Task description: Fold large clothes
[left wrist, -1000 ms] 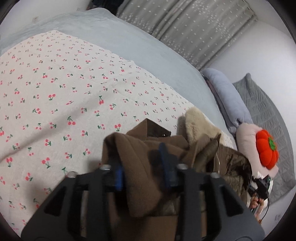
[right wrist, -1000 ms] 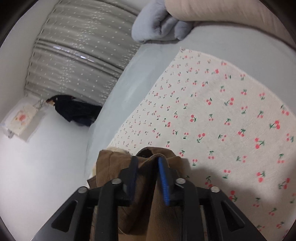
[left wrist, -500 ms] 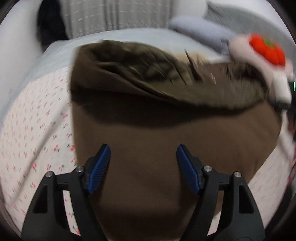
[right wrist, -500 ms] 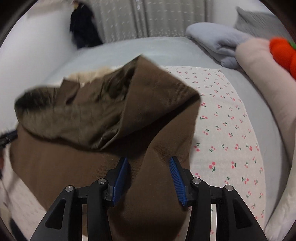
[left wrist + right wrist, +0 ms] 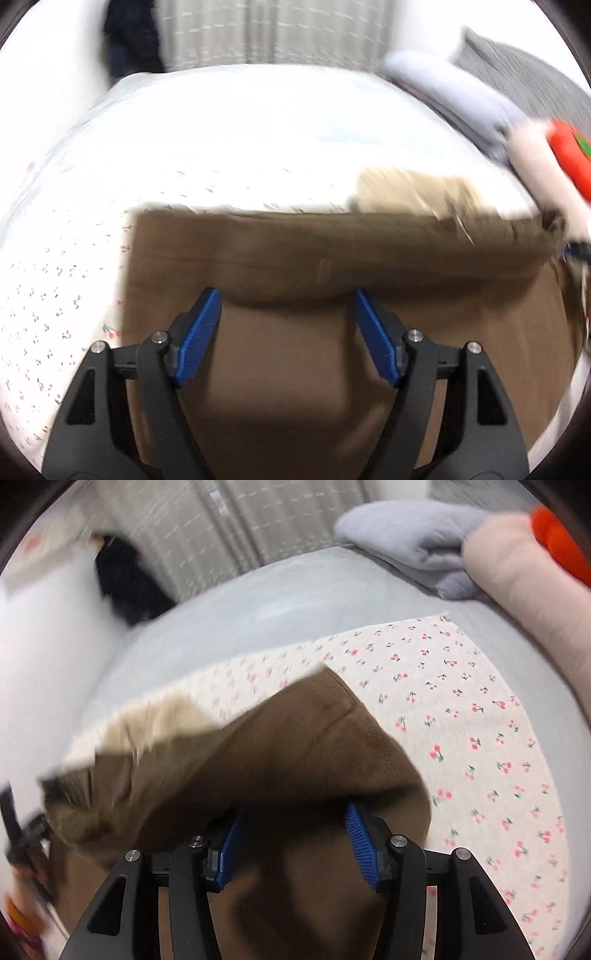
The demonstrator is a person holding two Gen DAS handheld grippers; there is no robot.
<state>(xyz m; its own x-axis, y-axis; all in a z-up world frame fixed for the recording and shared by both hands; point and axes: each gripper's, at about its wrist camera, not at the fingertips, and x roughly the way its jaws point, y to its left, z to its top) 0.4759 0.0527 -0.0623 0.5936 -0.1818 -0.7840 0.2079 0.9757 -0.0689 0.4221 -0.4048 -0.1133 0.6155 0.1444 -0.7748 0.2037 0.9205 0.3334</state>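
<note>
**Coat dropped flat, both grippers let go above its near edge**

The brown coat (image 5: 332,266) lay spread on the cherry-print sheet (image 5: 66,280) of the bed, its long axis running crosswise in front of the person, from a squared corner on the left to the pale fur trim (image 5: 406,192) out at the right end. A thick fold ran along its far side.

The left gripper (image 5: 286,328) hung over the coat's near half, tilted downward, its blue pads spread wide apart with nothing pinched; brown cloth showed below the gap, but neither pad pressed on it. Its jaws had just been opening, and the cloth was free of them.

The right gripper (image 5: 291,843) stood above the coat's other end, where the coat (image 5: 314,746) humped up into a rounded bulge right in front of the fingers. Its jaws had also just been opening. The pads stood parted, the bulge reaching down over their tips; as far as I could judge through the blur, they were not clamping it.

So the coat sat ahead of and beneath both sets of fingers, lengthwise across them. I judged the right hand the closer one to loose cloth, its tips almost under the hump, while the left would have to reach forward to the fold or sideways to the corner.
</note>
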